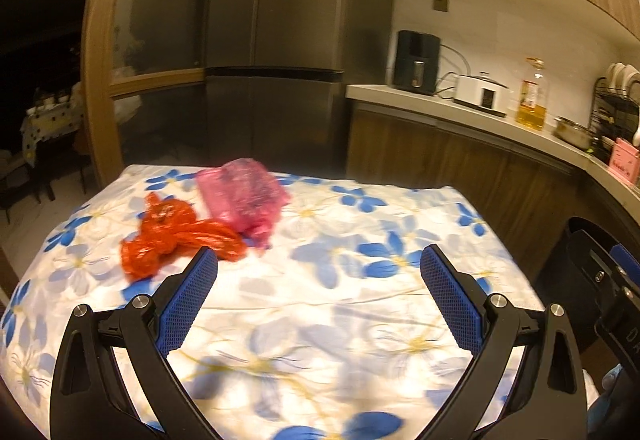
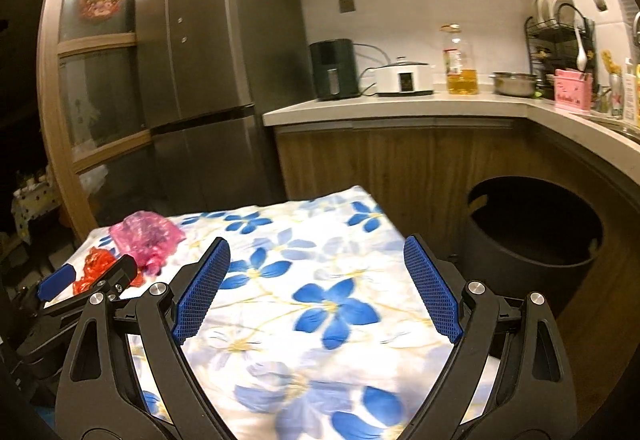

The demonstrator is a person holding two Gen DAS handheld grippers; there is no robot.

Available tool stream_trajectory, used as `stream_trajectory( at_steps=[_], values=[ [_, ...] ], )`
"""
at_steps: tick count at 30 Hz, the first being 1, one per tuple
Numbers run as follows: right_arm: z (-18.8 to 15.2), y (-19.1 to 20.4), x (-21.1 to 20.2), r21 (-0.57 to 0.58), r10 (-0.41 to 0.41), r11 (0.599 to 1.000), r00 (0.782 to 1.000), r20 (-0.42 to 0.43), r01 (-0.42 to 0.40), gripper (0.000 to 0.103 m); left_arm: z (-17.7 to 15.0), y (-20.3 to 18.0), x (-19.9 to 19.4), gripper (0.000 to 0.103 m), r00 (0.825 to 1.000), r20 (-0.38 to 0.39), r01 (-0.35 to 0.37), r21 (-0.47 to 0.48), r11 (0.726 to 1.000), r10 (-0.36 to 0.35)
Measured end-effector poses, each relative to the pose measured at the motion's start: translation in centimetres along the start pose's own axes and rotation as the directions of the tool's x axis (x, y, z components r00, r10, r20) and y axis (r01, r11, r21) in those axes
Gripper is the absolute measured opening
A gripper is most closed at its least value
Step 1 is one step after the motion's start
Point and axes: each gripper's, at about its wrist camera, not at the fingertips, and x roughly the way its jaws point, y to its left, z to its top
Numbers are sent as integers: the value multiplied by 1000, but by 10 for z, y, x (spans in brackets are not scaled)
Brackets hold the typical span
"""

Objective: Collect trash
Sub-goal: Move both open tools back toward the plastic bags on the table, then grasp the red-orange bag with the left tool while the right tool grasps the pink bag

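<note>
Orange bag (image 1: 172, 236) and pink bag (image 1: 246, 196) lying touching on the flowered worktop (image 1: 320, 320), far left side. Left tongs (image 1: 319, 272) and right tongs (image 2: 316, 266) both hovering spread apart, gripping nothing. Black bin (image 2: 532, 236) standing beside.

The cloth (image 1: 320, 304) over the bench is white, printed with blue flowers with yellow centres and paler grey-blue ones. On it lie a crumpled orange-red plastic bag (image 1: 176, 236) and a translucent pink bag (image 1: 248, 196). Each gripper, left (image 1: 319, 260) and right (image 2: 317, 252), is black with blue dimpled pads. The bin (image 2: 532, 236) is black, the fridge (image 2: 216, 52) dark grey.
</note>
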Motion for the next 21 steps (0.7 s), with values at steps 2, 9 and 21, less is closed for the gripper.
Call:
stream_trajectory(
  at_steps=[2,9,21],
  values=[
    [-3,10,6,-8,17,1000,1000,-9,-18,87,-1,15,5,97,999,-4,-33,-7,999,33],
    [-8,54,31,-32,90,995,995,-32,-91,87,3,75,22,97,989,4,-145,-50,988,146],
    [-6,126,80,-63,186,980,981,-51,-189,87,15,155,91,97,981,-133,-169,-231,958,141]
  ],
)
